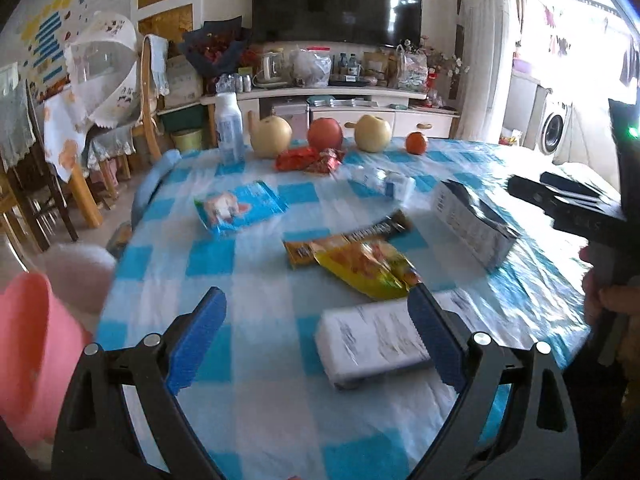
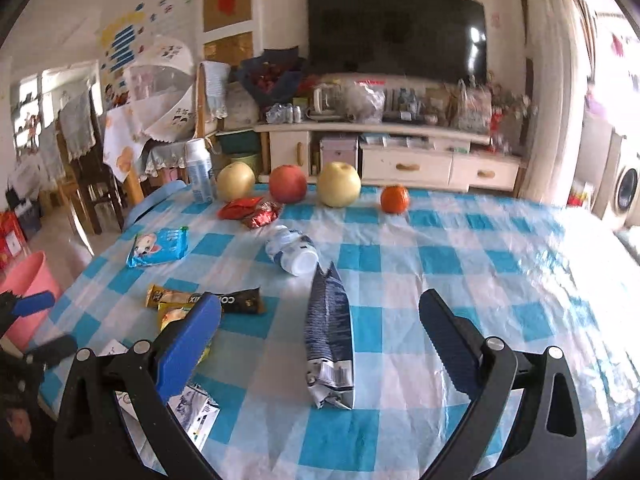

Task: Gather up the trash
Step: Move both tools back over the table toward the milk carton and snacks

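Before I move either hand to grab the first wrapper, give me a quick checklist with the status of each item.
1. Left gripper open, holding nothing: ok.
2. Right gripper open, holding nothing: ok.
3. Blue-striped bag between the right fingers' line: ok.
4. Pink bin beside the table's left edge: ok.
5. Fruit row, such as the red apple, apart from the wrappers: ok.
6. Bin contents: cannot tell.

Right-side window glare, fisheye-warped edges.

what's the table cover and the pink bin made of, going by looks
Table cover: probably thin glossy plastic sheet; it crinkles and throws bright glare near the window. Pink bin: looks like smooth moulded plastic with a matte finish, though it is blurred at the frame edge.
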